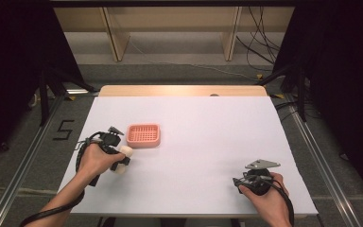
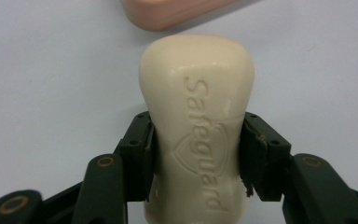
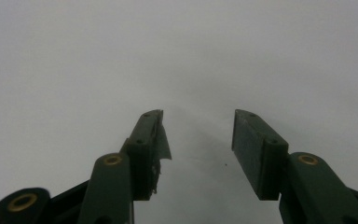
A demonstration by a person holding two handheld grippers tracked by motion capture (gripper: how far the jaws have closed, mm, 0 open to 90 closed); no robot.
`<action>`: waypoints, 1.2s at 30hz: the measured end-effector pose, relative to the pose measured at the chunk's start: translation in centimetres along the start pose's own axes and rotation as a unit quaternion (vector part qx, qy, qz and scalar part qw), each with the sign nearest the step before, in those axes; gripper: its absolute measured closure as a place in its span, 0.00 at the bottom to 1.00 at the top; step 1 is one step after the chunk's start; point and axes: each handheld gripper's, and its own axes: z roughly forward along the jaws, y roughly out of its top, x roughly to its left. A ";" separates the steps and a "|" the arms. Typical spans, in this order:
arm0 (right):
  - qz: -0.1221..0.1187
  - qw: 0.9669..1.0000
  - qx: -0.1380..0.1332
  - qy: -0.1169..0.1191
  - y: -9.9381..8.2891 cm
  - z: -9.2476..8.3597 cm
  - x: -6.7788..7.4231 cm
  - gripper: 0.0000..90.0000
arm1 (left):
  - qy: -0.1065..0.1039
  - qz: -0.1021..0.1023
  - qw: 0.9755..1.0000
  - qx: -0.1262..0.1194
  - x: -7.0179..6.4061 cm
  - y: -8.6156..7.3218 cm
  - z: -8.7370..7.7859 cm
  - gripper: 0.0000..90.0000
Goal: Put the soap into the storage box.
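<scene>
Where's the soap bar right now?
The soap bar is clamped in the left claw at the table's left side in the high view, just short of the pink tray.

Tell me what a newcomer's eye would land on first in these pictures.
First, the cream soap bar with a raised brand name, clamped at its narrow waist by the left tool near the table's left side. Next, the pink slotted soap dish just beyond it on the white table. At the near right, the right tool stands open over bare table, holding nothing.
</scene>
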 end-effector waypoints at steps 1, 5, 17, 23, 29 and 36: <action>0.000 1.000 0.000 0.000 0.0 0.0 0.0 0.59 | 0.003 0.007 1.000 -0.001 0.0 0.1 0.0 0.55; 0.000 1.000 -0.002 -0.003 0.0 -0.1 -0.1 0.59 | 0.002 0.017 1.000 -0.002 0.0 0.4 -0.1 0.55; 0.004 1.000 -0.005 -0.007 -0.2 -0.2 -0.2 0.59 | -0.001 0.059 0.998 -0.015 0.2 1.4 -0.2 0.55; 0.009 1.000 -0.005 -0.009 -0.4 -0.2 -0.2 0.59 | 0.004 0.092 0.996 -0.012 0.7 1.9 0.0 0.55; 0.010 1.000 -0.007 -0.010 -0.5 -0.3 -0.3 0.59 | 0.002 0.107 0.994 -0.011 0.7 2.6 -0.1 0.55; 0.008 1.000 -0.014 -0.014 -0.6 -0.5 -0.3 0.59 | 0.004 0.136 0.991 -0.013 0.5 3.6 -0.3 0.55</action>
